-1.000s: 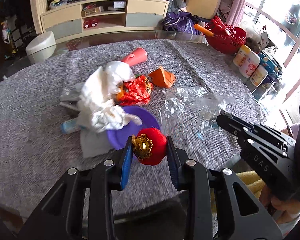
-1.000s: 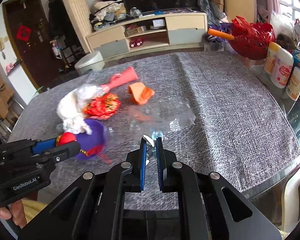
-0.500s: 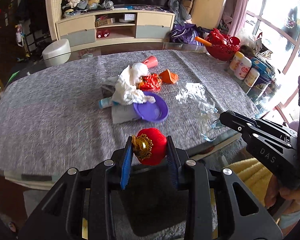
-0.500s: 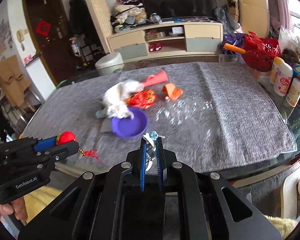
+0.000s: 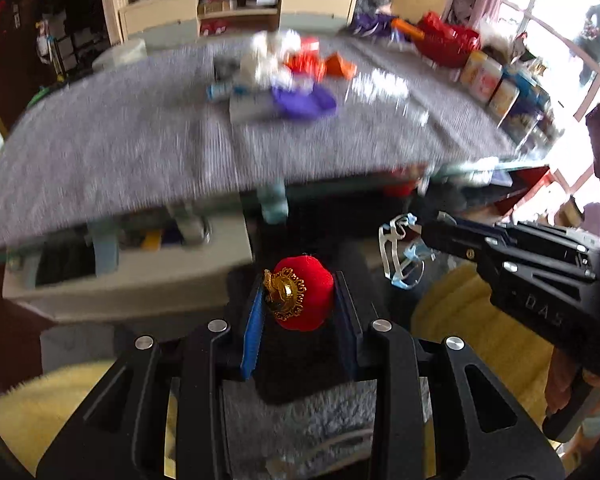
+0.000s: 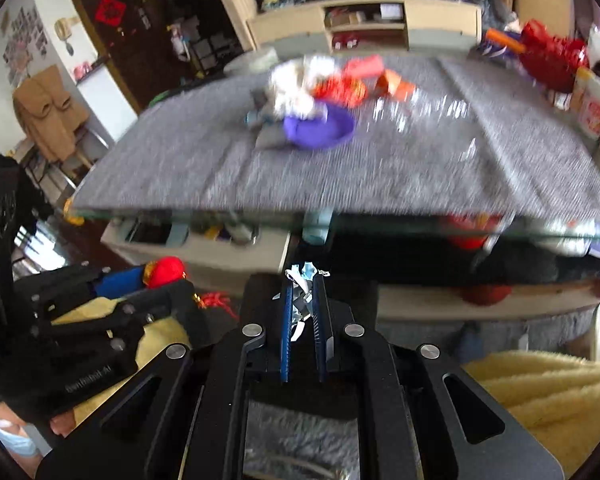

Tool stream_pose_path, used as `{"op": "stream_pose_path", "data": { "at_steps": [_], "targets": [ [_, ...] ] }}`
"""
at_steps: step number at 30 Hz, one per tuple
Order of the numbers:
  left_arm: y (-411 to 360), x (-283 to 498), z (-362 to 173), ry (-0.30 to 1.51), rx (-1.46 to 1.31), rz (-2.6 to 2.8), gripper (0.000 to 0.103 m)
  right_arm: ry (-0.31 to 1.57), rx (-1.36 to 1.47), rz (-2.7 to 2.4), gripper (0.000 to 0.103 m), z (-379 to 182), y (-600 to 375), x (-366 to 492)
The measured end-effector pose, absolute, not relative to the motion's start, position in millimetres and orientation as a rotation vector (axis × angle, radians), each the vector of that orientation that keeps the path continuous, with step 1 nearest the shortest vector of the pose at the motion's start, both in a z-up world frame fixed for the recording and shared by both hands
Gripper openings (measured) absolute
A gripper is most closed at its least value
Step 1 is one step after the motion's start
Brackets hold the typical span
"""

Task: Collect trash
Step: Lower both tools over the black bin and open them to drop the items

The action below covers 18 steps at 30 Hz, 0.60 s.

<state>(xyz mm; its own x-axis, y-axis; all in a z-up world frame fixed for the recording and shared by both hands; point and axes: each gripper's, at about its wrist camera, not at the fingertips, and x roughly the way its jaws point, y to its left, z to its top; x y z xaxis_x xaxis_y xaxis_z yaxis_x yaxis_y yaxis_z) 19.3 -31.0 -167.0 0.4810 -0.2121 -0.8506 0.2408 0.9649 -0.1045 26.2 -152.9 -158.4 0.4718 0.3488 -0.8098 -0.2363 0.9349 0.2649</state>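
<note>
The red ornament ball (image 5: 303, 299) sits clamped between the blue pads of the left tool (image 5: 300, 304), jaws part-way open to the ball's width. Its gold filigree cap (image 5: 283, 294) faces the left pad, so the cap-to-base axis runs across the jaws. In the right wrist view a red tassel (image 6: 216, 301) hangs below it; the cord between is hard to make out.

The right tool (image 6: 303, 312) has its jaws nearly closed on a crumpled clear wrapper with blue-and-white bits (image 6: 302, 280). The wrapper dangles from the tip in loops (image 5: 400, 256); its full shape is unclear.

Both tools are off the near edge of the surface (image 5: 140, 140), lower than its top. Ahead of them, the remaining clutter with a purple dish (image 6: 320, 130) is motion-blurred. Yellow fleece (image 6: 540, 384) lies beneath the tools.
</note>
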Motion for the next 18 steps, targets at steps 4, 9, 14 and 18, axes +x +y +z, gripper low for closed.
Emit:
{"op": "stream_pose_path", "data": {
  "at_steps": [4, 9, 14, 18],
  "targets": [
    [-27, 14, -197, 1.102, 0.023, -0.255, 0.031, 1.09, 0.107, 0.351, 0.011, -184, -146, 26],
    [-23, 19, -227, 1.174, -0.013, -0.243, 0.03, 1.19, 0.159, 0.356, 0.011, -216, -144, 29],
    [-23, 21, -247, 1.233, -0.039, -0.262, 0.03, 1.226, 0.177, 0.35, 0.011, -229, -143, 31],
    [-26, 22, -252, 1.245, -0.045, -0.276, 0.03, 1.232, 0.182, 0.347, 0.014, -230, -140, 35]
  ]
}}
